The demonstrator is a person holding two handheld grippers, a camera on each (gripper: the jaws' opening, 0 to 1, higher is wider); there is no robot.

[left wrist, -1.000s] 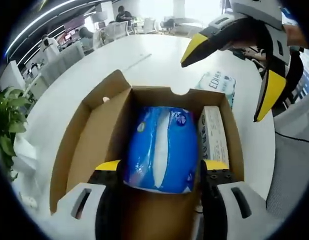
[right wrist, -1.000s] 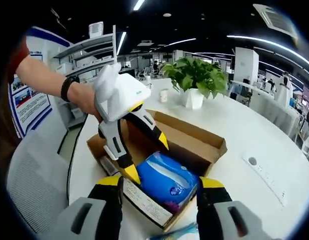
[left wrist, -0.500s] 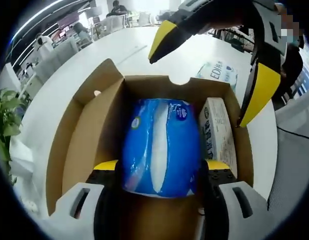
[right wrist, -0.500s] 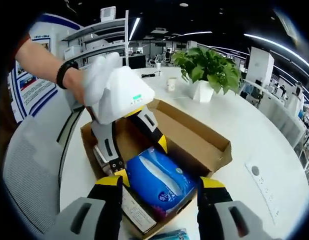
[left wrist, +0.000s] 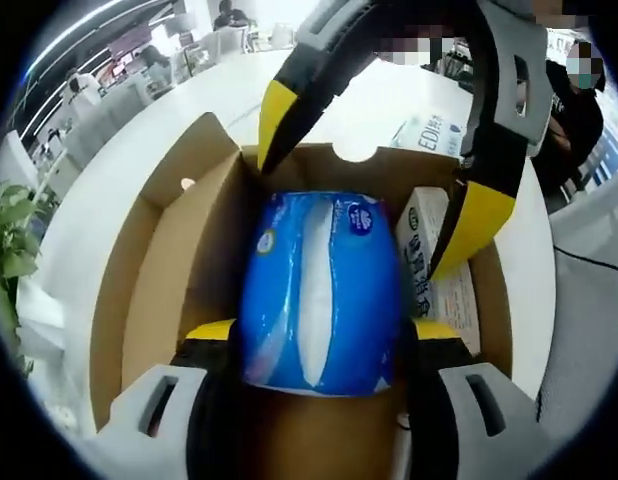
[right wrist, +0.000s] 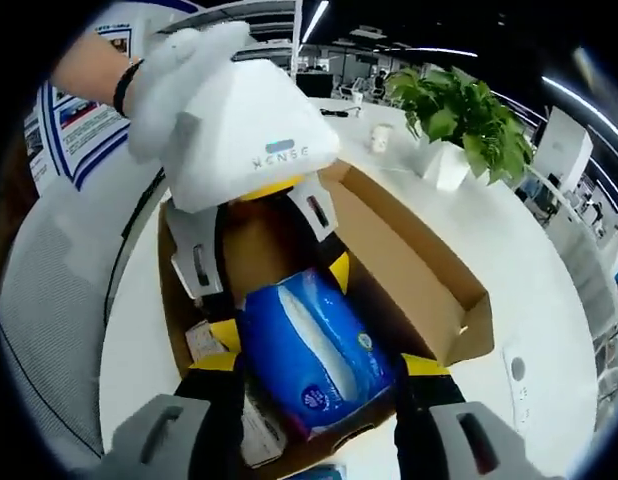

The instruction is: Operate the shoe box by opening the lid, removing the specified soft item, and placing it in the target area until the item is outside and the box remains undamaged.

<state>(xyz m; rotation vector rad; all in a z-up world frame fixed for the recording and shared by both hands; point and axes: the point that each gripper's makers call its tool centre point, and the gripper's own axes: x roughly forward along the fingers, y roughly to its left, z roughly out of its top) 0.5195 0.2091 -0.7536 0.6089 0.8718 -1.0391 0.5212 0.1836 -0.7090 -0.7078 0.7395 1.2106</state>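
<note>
- Open cardboard shoe box [left wrist: 164,300] [right wrist: 409,260] on a white round table [left wrist: 119,190] [right wrist: 529,290], lid flap folded back.
- Inside the box, a soft blue tissue pack [left wrist: 319,290] [right wrist: 309,345] with a white stripe down the middle.
- Beside the pack, against one box wall, a small white printed carton [left wrist: 434,270].
- Left gripper [left wrist: 319,335] [right wrist: 279,295] spread around the near end of the blue pack, yellow tips at its two sides; cannot tell if squeezing or just touching.
- Right gripper [right wrist: 314,365] [left wrist: 374,170] spread wide over the far end of the pack, one tip at the back wall, the other over the white carton; not holding anything.
- Outside the box on the table, just past its far wall, a flat printed packet [left wrist: 434,135].
- Near the table edge, a green potted plant [right wrist: 464,115] [left wrist: 14,250].
- White-gloved hand [right wrist: 184,75] on the left gripper.
</note>
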